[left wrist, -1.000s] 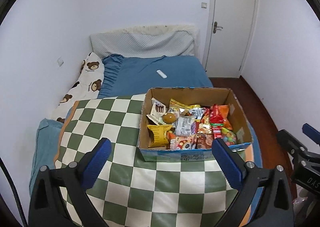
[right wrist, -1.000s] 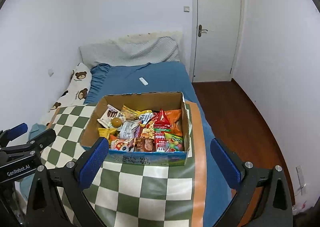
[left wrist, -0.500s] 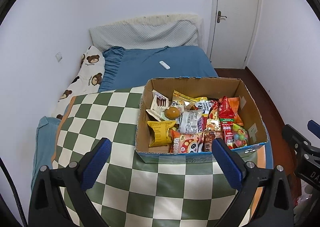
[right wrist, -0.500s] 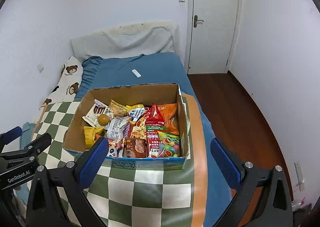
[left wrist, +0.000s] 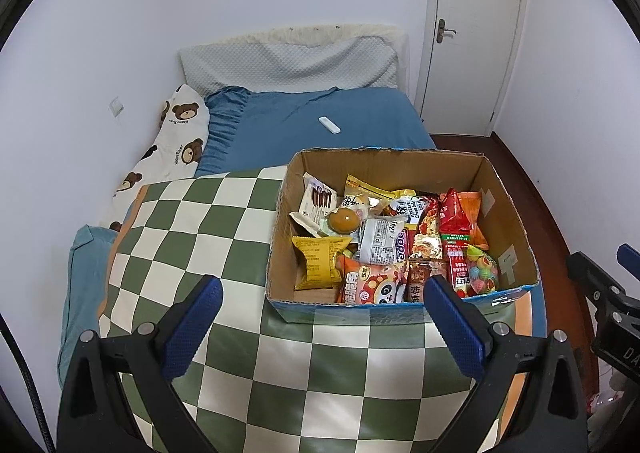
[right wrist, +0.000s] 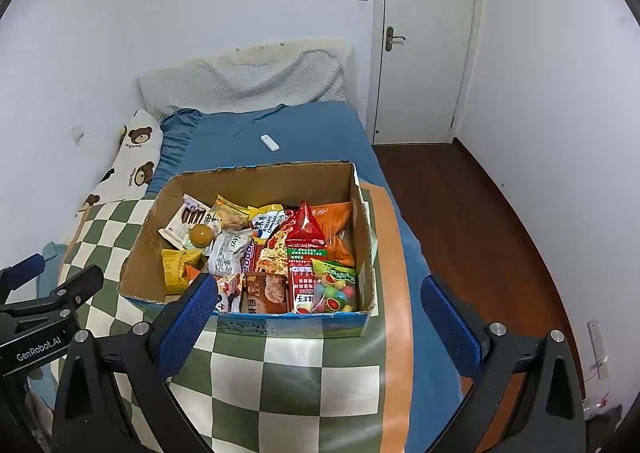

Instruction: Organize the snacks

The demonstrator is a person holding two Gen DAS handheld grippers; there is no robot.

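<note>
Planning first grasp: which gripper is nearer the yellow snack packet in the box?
Left, marginally. Left gripper hangs open just before the yellow snack packet; right gripper sits open further right, toward the candy bag.

Matt cardboard box (left wrist: 504,209) holds glossy plastic snack packets (left wrist: 380,241) (crinkled) on a soft checked cloth (left wrist: 192,221).

Bed (left wrist: 360,121) with blue sheet carries: checkered blanket (left wrist: 192,237) at near end; cardboard box (left wrist: 516,229) resting on blanket, right side; white remote (left wrist: 329,125) far, centre; bear-print pillow (left wrist: 176,149) left.
</note>
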